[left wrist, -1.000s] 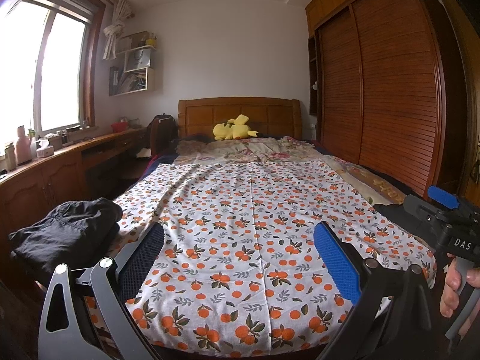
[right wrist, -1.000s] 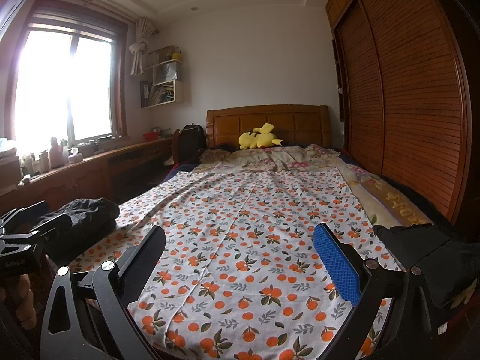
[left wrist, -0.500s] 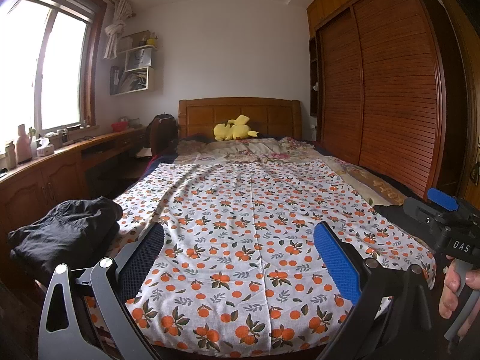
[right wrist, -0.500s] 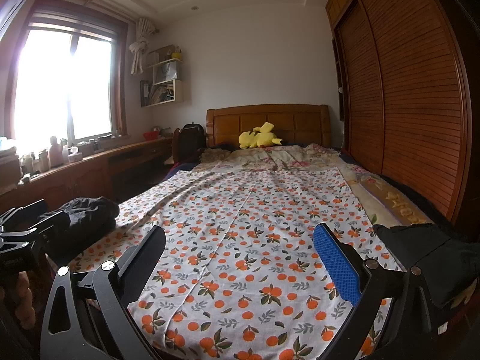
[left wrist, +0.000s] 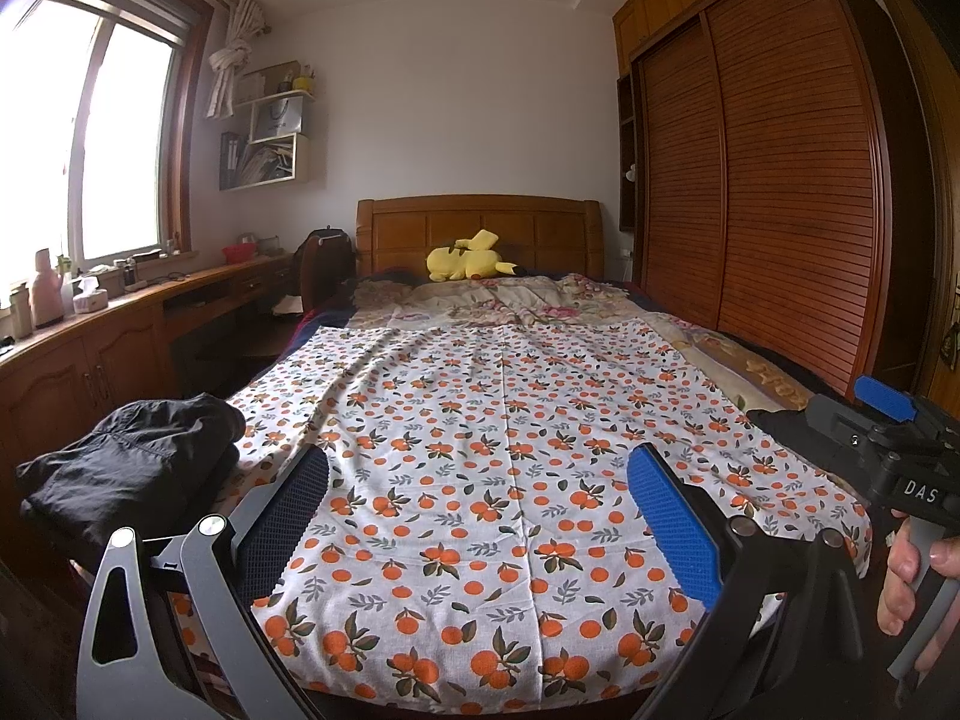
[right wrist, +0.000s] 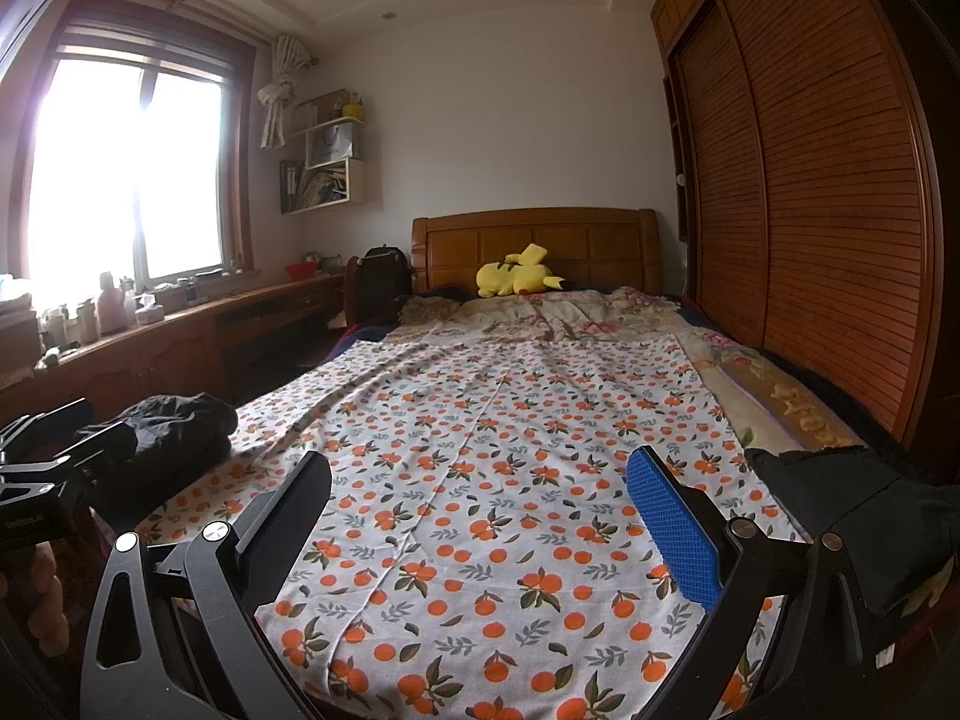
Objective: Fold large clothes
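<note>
An orange-print cloth [left wrist: 498, 450] is laid flat over the bed [left wrist: 750, 360], its near hem hanging at the foot edge. The left tool [left wrist: 480, 516] and right tool [right wrist: 480, 510] are held above that hem, both spread wide and gripping nothing. A black garment [left wrist: 132, 468] is bunched at the left edge; another dark garment [right wrist: 852, 498] lies at the right. The cloth's corners are cut off by the tool frames.

A yellow plush toy [left wrist: 467, 256] lies against the wooden headboard [left wrist: 478, 227]. Slatted wardrobe doors [left wrist: 774, 180] run down the right wall, and on the left, bottles [left wrist: 45, 296] line the counter under the bright window [left wrist: 78, 150].
</note>
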Tool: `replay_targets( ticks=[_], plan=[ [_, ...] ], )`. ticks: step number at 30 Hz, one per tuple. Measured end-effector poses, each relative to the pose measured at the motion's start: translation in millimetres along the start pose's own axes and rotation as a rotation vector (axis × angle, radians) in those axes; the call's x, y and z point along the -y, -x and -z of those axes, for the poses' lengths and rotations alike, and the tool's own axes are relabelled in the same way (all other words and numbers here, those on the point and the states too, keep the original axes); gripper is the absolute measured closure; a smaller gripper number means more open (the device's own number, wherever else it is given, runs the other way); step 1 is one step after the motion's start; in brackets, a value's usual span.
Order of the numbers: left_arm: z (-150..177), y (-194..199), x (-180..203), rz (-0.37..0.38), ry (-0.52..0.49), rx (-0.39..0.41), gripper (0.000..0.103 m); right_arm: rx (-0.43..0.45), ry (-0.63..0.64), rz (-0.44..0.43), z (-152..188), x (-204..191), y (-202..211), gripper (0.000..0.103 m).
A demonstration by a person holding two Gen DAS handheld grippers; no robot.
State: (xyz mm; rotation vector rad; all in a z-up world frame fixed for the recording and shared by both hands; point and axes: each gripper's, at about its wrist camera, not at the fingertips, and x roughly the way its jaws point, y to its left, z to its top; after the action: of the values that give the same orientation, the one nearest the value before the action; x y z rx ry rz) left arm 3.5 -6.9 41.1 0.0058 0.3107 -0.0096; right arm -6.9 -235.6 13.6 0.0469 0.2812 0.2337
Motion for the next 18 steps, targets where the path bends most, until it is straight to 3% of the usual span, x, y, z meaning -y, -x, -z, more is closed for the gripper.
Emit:
replay_targets(
  ticks=[18],
  plan=[
    [0.3, -0.1, 0.8, 0.0, -0.001, 0.0, 0.002, 0.0, 0.001, 0.002, 1.3, -0.3, 0.0, 0.008]
  ],
)
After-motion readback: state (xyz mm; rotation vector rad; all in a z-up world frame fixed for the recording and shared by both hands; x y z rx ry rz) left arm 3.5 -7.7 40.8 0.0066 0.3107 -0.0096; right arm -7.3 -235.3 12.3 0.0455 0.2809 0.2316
